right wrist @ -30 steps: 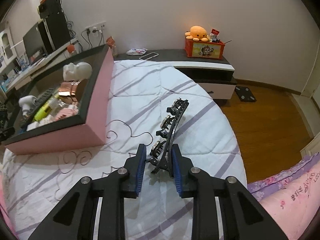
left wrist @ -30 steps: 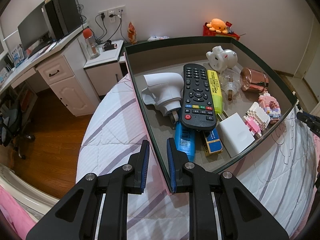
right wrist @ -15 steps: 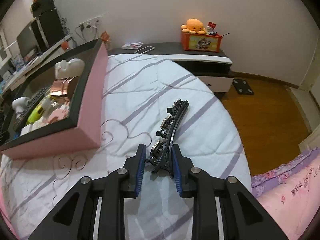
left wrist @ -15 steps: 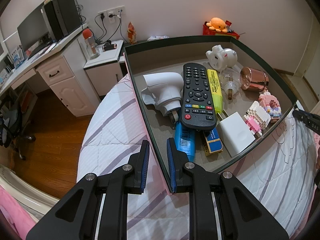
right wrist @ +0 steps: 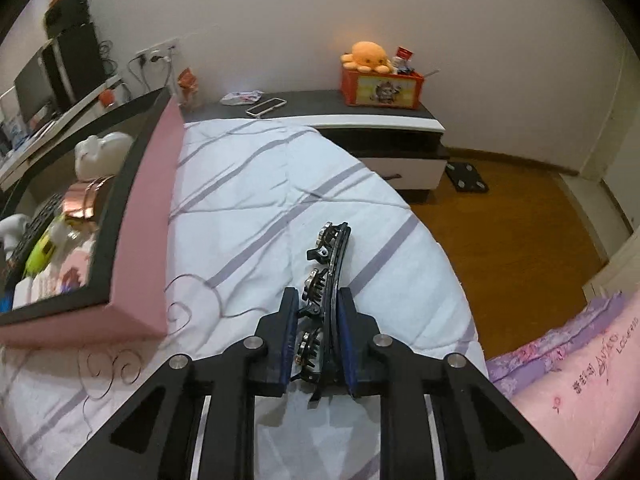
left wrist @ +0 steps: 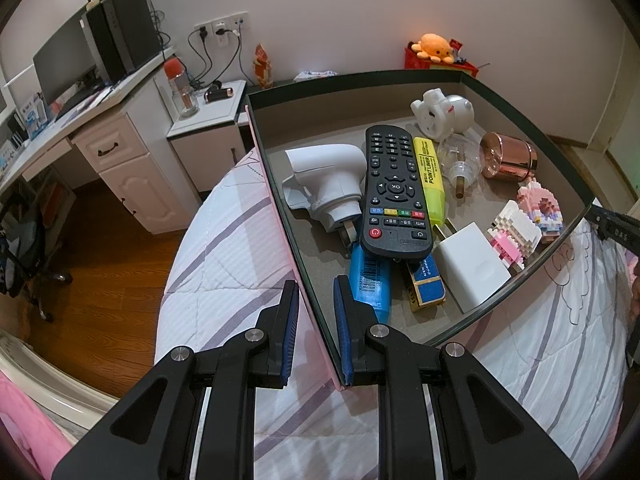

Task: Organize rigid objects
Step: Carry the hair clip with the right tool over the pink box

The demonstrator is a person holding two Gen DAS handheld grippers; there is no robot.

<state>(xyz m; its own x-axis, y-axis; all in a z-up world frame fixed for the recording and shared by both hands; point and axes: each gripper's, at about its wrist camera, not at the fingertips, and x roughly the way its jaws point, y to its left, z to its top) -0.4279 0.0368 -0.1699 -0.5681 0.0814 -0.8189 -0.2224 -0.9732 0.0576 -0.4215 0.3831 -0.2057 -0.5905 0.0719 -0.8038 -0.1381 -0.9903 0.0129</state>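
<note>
A pink box with a dark rim (left wrist: 400,74) lies on the bed. It holds a black remote (left wrist: 394,188), a white dryer-shaped device (left wrist: 324,176), a yellow highlighter (left wrist: 430,176), a copper cup (left wrist: 508,156), a white adapter (left wrist: 472,268) and brick figures (left wrist: 520,224). My left gripper (left wrist: 316,316) is shut on the box's near left wall. To the right of the box (right wrist: 152,216), a black curved hair clip (right wrist: 332,252) with metal studs lies on the quilt. My right gripper (right wrist: 318,316) straddles the clip's near end; its jaws are closing, with the pads pressed on the clip.
The striped white quilt (right wrist: 248,184) spreads beyond the clip. A dark-topped cabinet (right wrist: 360,116) with an orange box and an octopus plush (right wrist: 366,56) stands past the bed's end. A pink pillow (right wrist: 568,392) lies at the right, a white desk (left wrist: 104,144) at the left.
My right gripper has slid forward along the hair clip and its fingers have drawn in against it. The left gripper and the box have not moved.
</note>
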